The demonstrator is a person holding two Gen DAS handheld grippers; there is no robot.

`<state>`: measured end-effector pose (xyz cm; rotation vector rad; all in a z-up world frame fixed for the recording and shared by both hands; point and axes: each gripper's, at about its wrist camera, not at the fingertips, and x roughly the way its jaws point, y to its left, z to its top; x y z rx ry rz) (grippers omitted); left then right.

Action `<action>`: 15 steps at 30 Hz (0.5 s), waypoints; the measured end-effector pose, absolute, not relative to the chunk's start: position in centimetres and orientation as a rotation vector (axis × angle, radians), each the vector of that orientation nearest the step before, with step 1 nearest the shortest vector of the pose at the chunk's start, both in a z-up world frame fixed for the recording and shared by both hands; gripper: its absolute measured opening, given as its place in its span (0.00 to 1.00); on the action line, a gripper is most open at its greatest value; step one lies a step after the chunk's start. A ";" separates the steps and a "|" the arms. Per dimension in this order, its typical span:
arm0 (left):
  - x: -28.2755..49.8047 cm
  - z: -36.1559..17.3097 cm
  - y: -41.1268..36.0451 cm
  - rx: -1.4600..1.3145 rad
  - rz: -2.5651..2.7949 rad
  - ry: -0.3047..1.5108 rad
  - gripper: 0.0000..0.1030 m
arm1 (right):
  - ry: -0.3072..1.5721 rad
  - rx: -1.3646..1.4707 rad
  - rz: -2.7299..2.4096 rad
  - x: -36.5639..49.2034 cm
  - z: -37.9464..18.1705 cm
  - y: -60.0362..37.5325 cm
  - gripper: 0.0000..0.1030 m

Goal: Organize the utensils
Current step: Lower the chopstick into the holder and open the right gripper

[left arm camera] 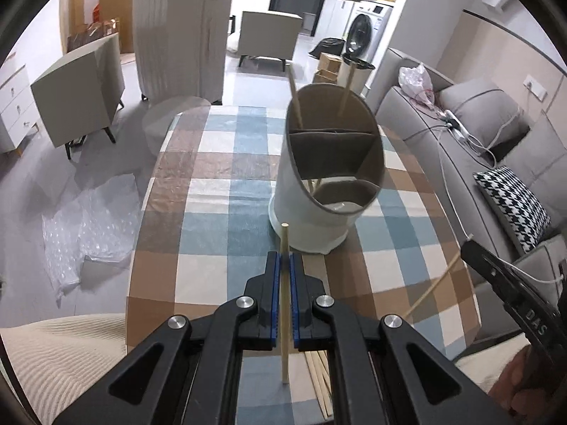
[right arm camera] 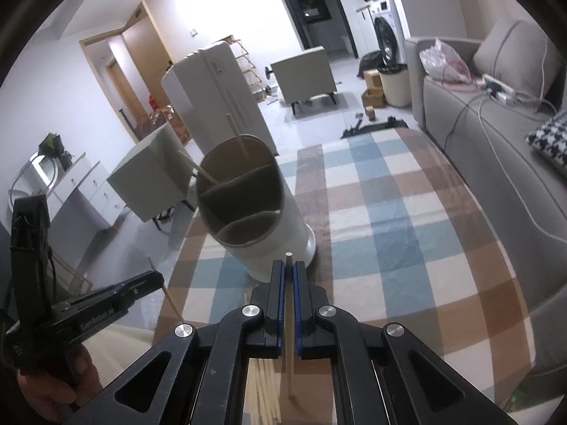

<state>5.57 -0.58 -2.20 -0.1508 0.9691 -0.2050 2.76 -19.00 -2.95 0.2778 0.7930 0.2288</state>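
The big worktop with a blue, brown and white checked cloth has lots of bare room on its left side and far end. A grey sofa sits close along its right edge. The tall white round utensil holder with brown dividers stands in the middle, two sticks in its far part.

The left hand-held gripper is clenched on one thin wooden chopstick. The right hand-held gripper is clenched on another wooden chopstick.

Only the right view shows the full pile of loose wooden chopsticks at the near edge.
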 end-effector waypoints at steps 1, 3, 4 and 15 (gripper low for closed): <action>5.5 -2.1 -0.7 -0.144 -0.210 0.969 0.01 | 0.790 0.271 0.226 2.7 -2.9 -18.9 0.03; 5.4 -1.9 -0.9 -0.140 -0.228 0.968 0.01 | 0.780 0.267 0.221 2.6 -2.7 -18.6 0.03; 5.3 -1.7 -1.0 -0.135 -0.237 0.969 0.01 | 0.777 0.263 0.218 2.6 -2.7 -18.5 0.03; 5.5 1.3 -1.7 -0.094 -0.305 0.938 0.01 | 0.726 0.288 0.202 2.0 -1.0 -18.6 0.03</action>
